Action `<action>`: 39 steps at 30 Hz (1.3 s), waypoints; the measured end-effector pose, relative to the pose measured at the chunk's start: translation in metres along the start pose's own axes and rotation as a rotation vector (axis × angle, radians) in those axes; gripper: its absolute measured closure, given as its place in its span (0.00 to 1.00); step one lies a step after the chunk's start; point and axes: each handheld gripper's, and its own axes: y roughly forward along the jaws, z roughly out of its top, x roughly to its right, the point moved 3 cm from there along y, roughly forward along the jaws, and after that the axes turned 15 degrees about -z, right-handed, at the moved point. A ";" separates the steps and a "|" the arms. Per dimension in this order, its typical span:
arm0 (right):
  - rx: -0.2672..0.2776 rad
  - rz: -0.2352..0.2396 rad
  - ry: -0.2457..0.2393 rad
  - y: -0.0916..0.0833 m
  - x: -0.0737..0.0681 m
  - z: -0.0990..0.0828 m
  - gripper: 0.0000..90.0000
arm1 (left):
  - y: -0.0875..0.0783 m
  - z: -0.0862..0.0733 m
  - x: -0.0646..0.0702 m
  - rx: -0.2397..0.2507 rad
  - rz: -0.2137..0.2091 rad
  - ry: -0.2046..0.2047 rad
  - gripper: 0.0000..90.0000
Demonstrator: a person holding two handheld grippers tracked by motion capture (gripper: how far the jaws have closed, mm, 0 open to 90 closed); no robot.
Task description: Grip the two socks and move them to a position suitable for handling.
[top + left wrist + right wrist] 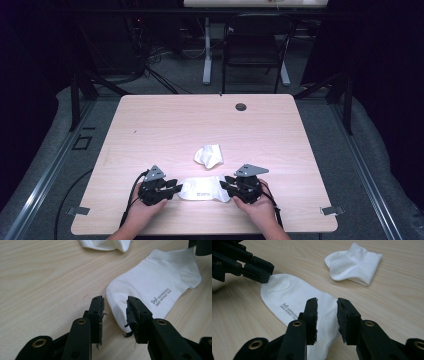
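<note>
- A person sits at a table (150, 125) with a two-jaw gripper in each hand, forearms coming in from the near edge.
- A white sock (202, 189) lies flat between the two grippers, stretched sideways, with small grey print on it.
- The left gripper (175, 187) sits at the sock's toe end. In the left gripper view its jaws stand partly apart, a clear gap between them, and the rounded toe (117, 307) lies in and just beyond that gap. The pads do not press the cloth; they look worn and frayed.
- The right gripper (224, 186) sits at the sock's other end. In the right gripper view its jaws also stand partly apart over the cloth (324, 310), gripping nothing. Whether the jaw tips rest on the sock or hang just above it is hard to tell from here.
- Each gripper points toward the other, with the sock's length between them.
- A second sock (209, 155), white and folded over, lies beyond the grippers, farther from the person, near the flat sock but apart from it.
- A small dark round hole (241, 107) sits near the table's far edge, well apart from both grippers.
</note>
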 end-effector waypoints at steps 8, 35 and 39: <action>-0.079 -0.033 -0.040 0.016 -0.002 -0.004 0.87 | 0.011 0.002 0.000 -0.024 -0.011 0.036 0.83; -0.169 -0.013 -0.050 0.015 -0.006 -0.021 0.85 | 0.007 -0.009 0.011 -0.100 0.007 0.068 0.93; -0.180 -0.016 -0.069 0.012 -0.008 -0.022 0.85 | 0.006 -0.010 0.013 -0.106 0.002 0.063 0.97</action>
